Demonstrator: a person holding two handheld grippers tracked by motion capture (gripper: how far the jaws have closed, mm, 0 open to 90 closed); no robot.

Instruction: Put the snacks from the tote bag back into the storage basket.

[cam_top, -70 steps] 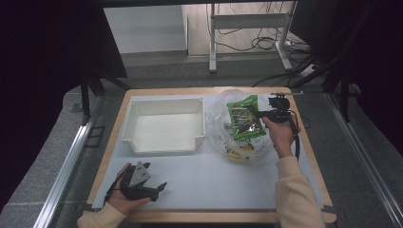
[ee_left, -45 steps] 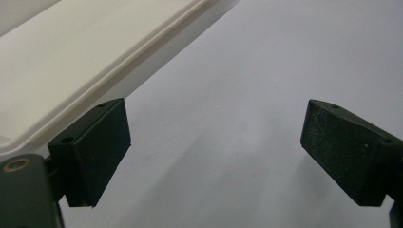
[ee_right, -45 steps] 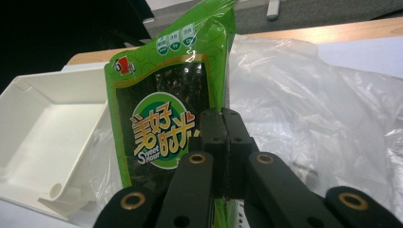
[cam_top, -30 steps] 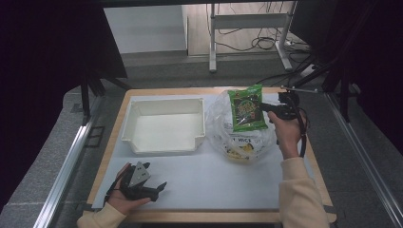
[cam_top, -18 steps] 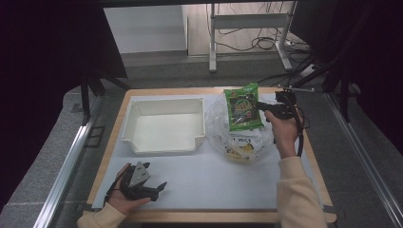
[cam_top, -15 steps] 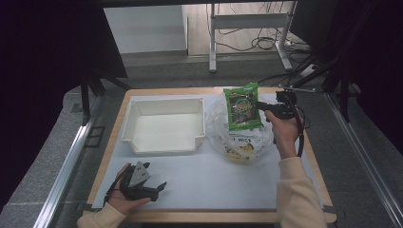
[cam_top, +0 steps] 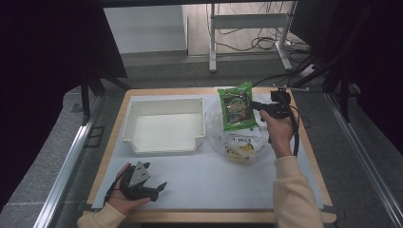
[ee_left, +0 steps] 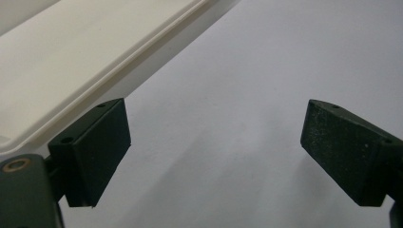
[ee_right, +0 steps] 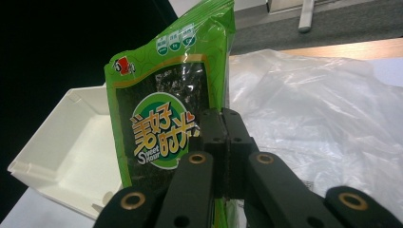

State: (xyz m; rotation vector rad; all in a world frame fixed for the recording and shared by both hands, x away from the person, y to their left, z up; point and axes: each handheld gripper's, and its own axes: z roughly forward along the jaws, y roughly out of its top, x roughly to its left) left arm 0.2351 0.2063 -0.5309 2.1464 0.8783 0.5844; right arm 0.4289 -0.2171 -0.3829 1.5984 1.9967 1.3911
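Clamped between the closed jaws of the right gripper [cam_top: 257, 105], a green snack packet [cam_top: 236, 106] is held upright, lifted above a clear plastic bag [cam_top: 240, 140] at the right of the table [cam_top: 214, 183]. More packets are seen inside the bag. A white tray [cam_top: 164, 126] is noted just left of the bag. The left gripper [cam_top: 151, 186] is rested near the table's front left corner, jaws spread wide, nothing held.

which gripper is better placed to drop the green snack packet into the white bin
Right. The right gripper is shut on the green snack packet, held up above the plastic bag beside the white bin. The left gripper rests open and empty near the table's front edge.
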